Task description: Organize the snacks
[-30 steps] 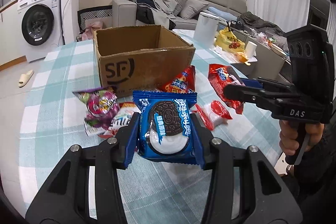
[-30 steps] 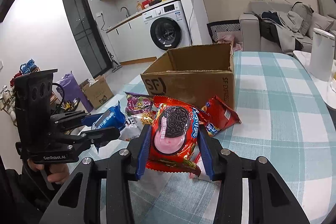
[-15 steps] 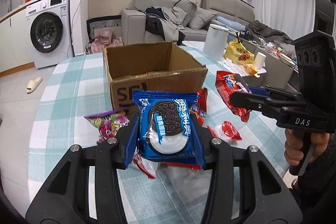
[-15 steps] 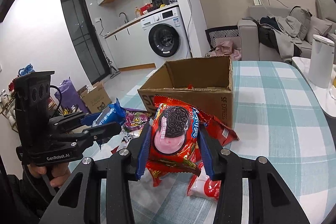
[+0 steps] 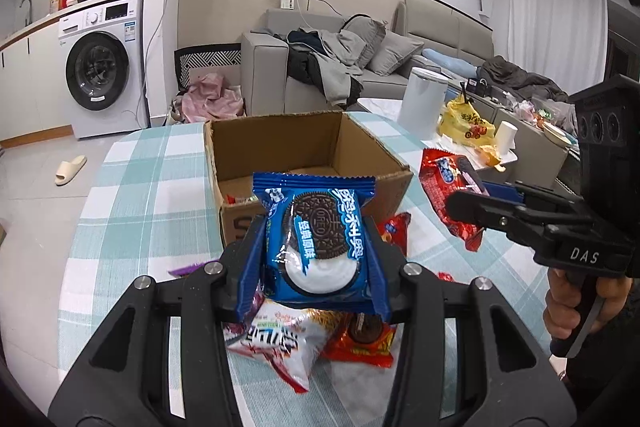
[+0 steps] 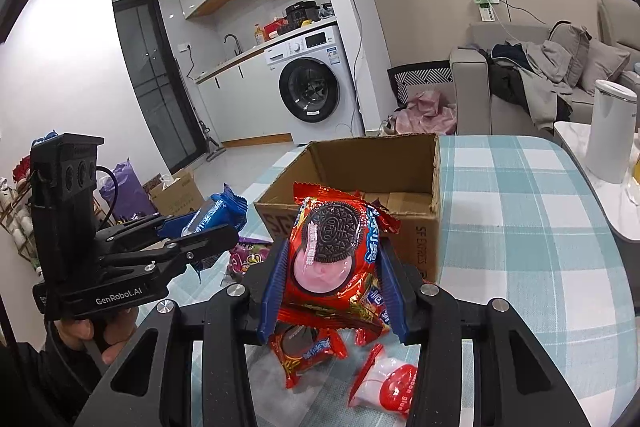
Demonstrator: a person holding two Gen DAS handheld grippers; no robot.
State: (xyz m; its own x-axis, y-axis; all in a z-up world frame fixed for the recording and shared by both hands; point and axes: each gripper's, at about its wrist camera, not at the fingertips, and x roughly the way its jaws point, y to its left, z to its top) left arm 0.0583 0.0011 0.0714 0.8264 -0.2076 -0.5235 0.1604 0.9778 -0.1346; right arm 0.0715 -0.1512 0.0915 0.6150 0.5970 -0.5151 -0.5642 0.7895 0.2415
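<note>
Handheld two-finger grippers: appearance
Left gripper (image 5: 314, 267) and right gripper (image 6: 334, 297): black frames, silver screws, blue finger pads (image 5: 251, 269); housings marked "GenRobot.AI" and "DAS"; bare-skinned hand (image 5: 576, 301), dark sleeve

Left tongs (image 5: 314, 259) and right tongs (image 6: 334, 279) both clamped, raised side by side.

It was a lived-in home, open-plan: a washing machine (image 6: 310, 91) stood under a kitchen counter with a sink tap (image 6: 232, 41), a grey sofa (image 5: 344, 67) was heaped with clothes, and a slipper (image 5: 70, 169) lay on the tiled floor
</note>
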